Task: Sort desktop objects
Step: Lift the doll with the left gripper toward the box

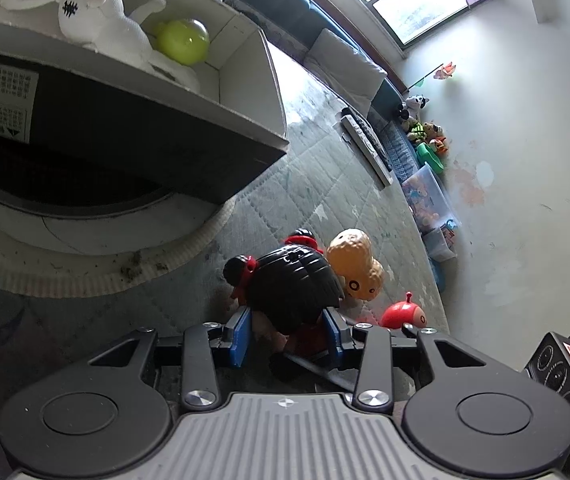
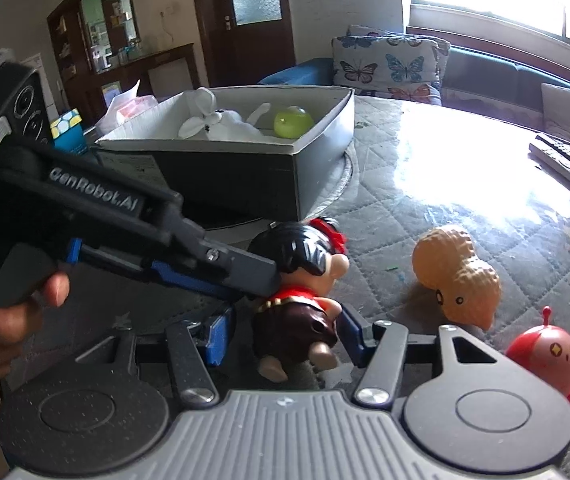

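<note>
Blue pads of the right gripper stood apart on either side of the doll figure, bracketing its brown lower body; whether they pressed it could not be told. From the left, the left gripper had its own pads closed against the same figure just below the black hair, and in the right wrist view its dark fingers reached the doll's shoulder. The figure lay on the quilted mat near its front edge. Just beside it sat a peanut toy, and a red round toy rested a little nearer the mat's right side. Farther back a grey box held a white plush rabbit and a green ball. A remote control lay toward the far right edge.
</note>
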A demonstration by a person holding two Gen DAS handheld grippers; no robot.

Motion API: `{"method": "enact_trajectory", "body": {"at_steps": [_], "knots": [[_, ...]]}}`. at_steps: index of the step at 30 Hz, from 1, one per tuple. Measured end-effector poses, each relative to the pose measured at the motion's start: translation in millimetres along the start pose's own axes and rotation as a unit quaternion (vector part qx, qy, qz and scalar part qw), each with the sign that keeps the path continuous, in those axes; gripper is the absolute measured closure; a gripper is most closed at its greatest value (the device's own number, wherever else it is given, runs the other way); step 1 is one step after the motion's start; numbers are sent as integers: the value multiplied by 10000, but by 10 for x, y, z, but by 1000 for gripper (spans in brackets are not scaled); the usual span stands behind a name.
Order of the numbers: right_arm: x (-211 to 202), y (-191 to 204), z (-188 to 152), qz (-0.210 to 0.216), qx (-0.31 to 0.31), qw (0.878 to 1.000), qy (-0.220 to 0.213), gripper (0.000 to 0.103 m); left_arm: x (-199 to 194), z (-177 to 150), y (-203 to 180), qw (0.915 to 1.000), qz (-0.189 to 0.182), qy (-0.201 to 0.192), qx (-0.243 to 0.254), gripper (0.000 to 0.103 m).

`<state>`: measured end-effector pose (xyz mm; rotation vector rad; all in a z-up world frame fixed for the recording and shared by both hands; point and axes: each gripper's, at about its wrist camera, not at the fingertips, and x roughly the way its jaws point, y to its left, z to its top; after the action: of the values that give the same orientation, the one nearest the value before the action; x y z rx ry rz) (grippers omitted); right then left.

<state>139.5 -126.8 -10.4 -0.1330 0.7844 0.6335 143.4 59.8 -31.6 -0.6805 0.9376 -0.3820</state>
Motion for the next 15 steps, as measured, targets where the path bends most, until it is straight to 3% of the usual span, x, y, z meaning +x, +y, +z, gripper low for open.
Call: {"method": "enact_trajectory", "body": {"at_steps": [15], "knots": [[23,-77,53,-7,400,9991,-141,46,-42,26,50,9999,-54,36,-129,62]]}}
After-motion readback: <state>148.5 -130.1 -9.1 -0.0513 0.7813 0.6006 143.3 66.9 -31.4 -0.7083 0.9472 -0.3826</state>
